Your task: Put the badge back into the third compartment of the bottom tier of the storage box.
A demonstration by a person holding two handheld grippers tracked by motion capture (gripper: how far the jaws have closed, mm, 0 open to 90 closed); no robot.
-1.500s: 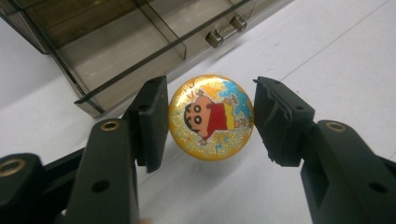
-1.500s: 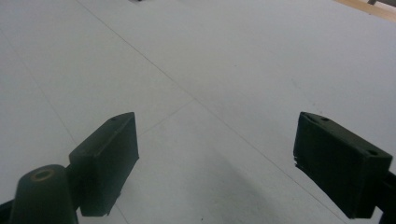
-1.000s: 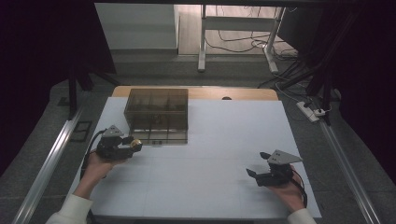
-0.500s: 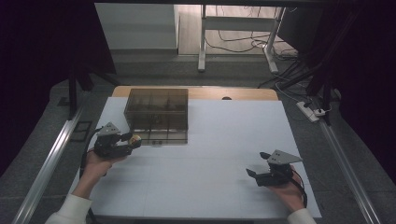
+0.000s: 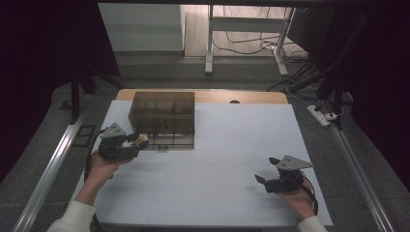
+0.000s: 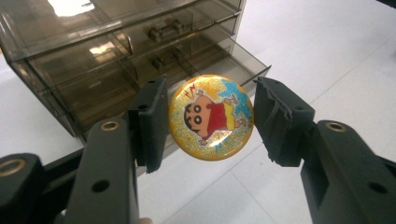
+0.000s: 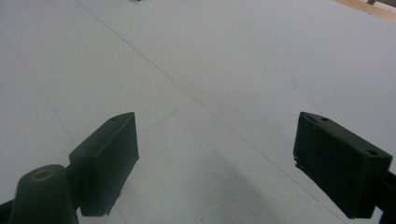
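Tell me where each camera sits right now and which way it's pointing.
High view: above the person's side, looking forward and down on the white table; both forearms, left hand-held gripper and right hand-held gripper show.
Left gripper view: rides the left hand-held gripper, facing the smoky drawer cabinet; its jaws clamp a cartoon badge.
Right gripper view: rides the right hand-held gripper, facing bare tabletop between spread jaws.
Shared: high and left gripper views both show cabinet and badge.

Dim room, grey floor [image 5: 145, 63], cables [image 5: 241, 48] under a desk.

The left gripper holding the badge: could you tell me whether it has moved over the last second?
Yes: the left gripper has moved slightly up the table, nearer the drawer box.
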